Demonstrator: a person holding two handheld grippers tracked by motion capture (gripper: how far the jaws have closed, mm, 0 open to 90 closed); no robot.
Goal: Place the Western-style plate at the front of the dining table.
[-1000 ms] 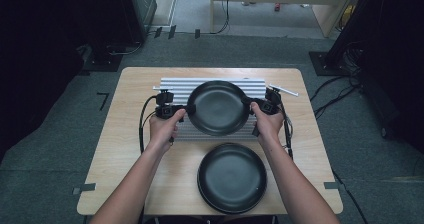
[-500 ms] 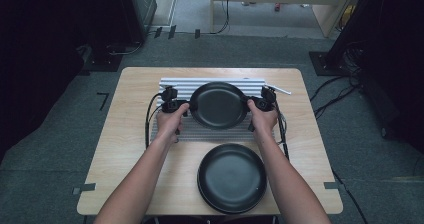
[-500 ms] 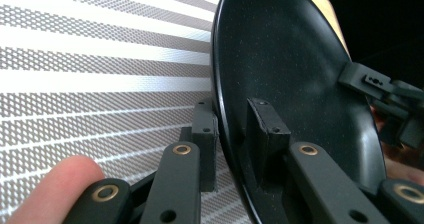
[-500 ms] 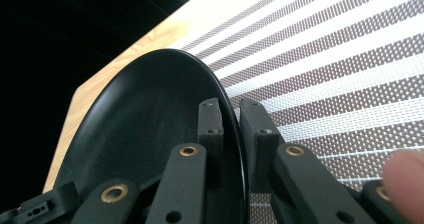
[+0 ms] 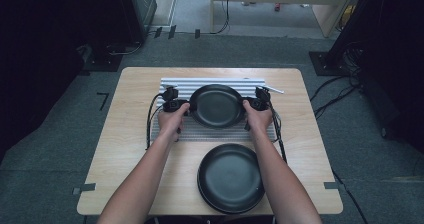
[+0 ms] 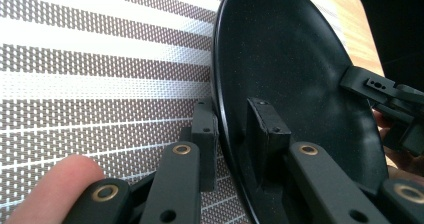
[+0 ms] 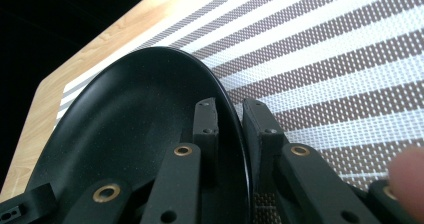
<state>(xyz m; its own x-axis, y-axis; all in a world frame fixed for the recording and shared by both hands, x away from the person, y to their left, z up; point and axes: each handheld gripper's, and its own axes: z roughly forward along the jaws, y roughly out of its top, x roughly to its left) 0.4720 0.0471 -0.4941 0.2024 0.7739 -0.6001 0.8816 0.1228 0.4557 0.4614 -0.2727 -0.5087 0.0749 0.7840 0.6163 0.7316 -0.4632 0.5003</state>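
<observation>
A black plate (image 5: 216,105) is held level over the striped placemat (image 5: 215,134) by both grippers. My left gripper (image 5: 186,105) is shut on its left rim, and my right gripper (image 5: 246,104) grips the right rim. In the left gripper view the pads of my left gripper (image 6: 232,109) pinch the plate (image 6: 290,69) at its edge. In the right gripper view my right gripper (image 7: 230,106) holds the plate (image 7: 125,114); its jaws have just eased open slightly, with the rim still between the pads. Whether the plate touches the mat I cannot tell.
A second black plate (image 5: 231,178) lies near the front edge of the wooden table (image 5: 130,114), between the forearms. Cables trail from both grippers across the mat. Dark stands and floor cables surround the table.
Both hands have lowered the held plate toward the placemat and it looks smaller now. The front plate has not moved.
</observation>
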